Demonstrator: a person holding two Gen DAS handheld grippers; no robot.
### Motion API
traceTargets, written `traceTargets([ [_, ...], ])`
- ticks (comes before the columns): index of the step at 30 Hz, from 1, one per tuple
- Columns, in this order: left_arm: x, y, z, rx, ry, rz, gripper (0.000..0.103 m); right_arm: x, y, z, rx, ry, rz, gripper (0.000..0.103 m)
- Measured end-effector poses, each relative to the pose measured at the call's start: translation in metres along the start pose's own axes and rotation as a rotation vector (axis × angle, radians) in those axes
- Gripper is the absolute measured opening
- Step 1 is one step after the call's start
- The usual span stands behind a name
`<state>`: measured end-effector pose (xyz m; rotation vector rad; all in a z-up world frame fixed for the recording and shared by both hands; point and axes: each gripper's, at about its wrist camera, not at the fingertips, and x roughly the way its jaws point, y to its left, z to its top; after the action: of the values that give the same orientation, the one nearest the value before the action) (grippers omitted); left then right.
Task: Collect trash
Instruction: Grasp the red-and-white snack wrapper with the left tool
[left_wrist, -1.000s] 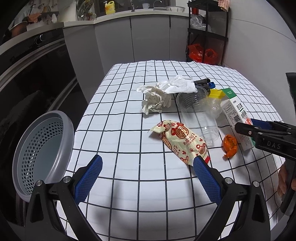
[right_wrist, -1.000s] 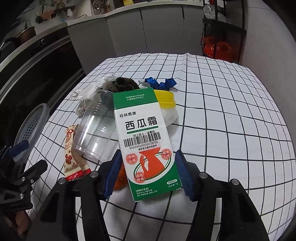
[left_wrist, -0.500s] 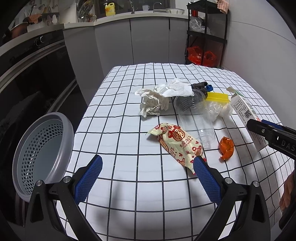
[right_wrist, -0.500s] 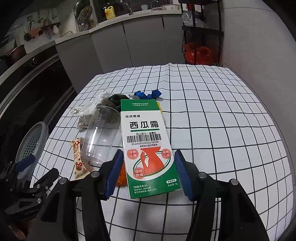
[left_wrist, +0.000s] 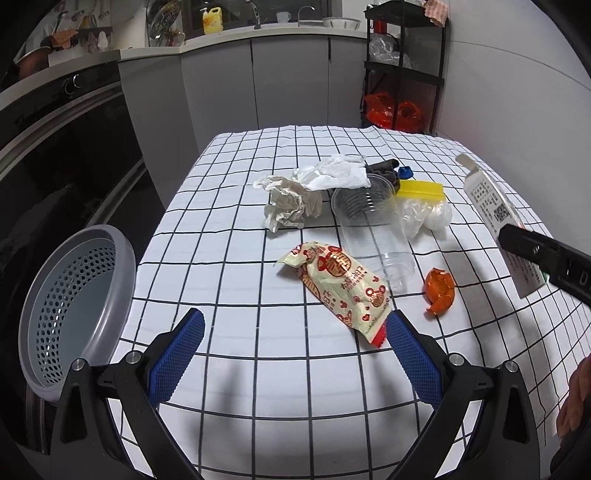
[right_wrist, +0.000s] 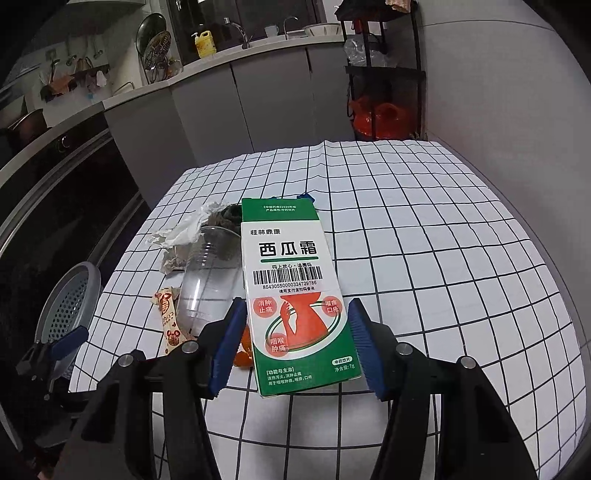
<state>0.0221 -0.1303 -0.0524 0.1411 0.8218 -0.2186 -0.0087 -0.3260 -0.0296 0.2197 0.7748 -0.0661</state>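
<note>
Right wrist view: right gripper (right_wrist: 297, 345) has its blue ribbed pads (right_wrist: 229, 345) pressed on both long edges of a green-and-white cardboard medicine box (right_wrist: 295, 295), jaws about half spread, box lifted clear of the white black-grid tablecloth (right_wrist: 443, 258) and tilted away from the camera. Behind and left of the box lie a clear plastic cup (right_wrist: 207, 280) on its side, a crumpled white tissue (right_wrist: 184, 230), a red-and-cream printed snack wrapper (right_wrist: 168, 317), and a bit of orange peel (right_wrist: 242, 358) showing under the box edge. Left wrist view: left gripper (left_wrist: 293, 349) hangs over the near cloth with jaws spread wide, nothing between the blue pads (left_wrist: 177, 356); the snack wrapper's red end lies just beside the right pad. Beyond sit the cup, orange peel, crumpled grey-white paper ball (left_wrist: 291, 208), tissue, and a yellow-topped clear plastic bag (left_wrist: 423, 206). Grey perforated plastic basket (left_wrist: 74, 317) sits at the table's left edge, tipped towards the cloth. Box shows at right, off the cloth, held in the right gripper's black arm. A hand (left_wrist: 574, 402) shows at the bottom right edge.
</note>
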Motion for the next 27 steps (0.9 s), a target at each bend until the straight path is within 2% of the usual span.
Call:
traceTargets([
  [16, 0.033, -0.025, 0.007, -0.017, 0.052, -0.008, 0.097, 0.002, -0.004, 0.008, 0.045, -0.006, 0.032, 0.055],
  [23, 0.048, -0.020, 0.009, -0.054, 0.068, -0.030, 0.094, 0.004, -0.002, 0.007, 0.037, -0.003, 0.031, 0.055],
  [26, 0.050, -0.021, 0.009, -0.037, 0.072, -0.029, 0.075, 0.005, 0.000, 0.007, 0.031, 0.002, 0.033, 0.055],
  [27, 0.052, -0.021, 0.009, -0.032, 0.082, -0.036, 0.064, 0.005, 0.000, 0.007, 0.030, 0.002, 0.034, 0.055],
])
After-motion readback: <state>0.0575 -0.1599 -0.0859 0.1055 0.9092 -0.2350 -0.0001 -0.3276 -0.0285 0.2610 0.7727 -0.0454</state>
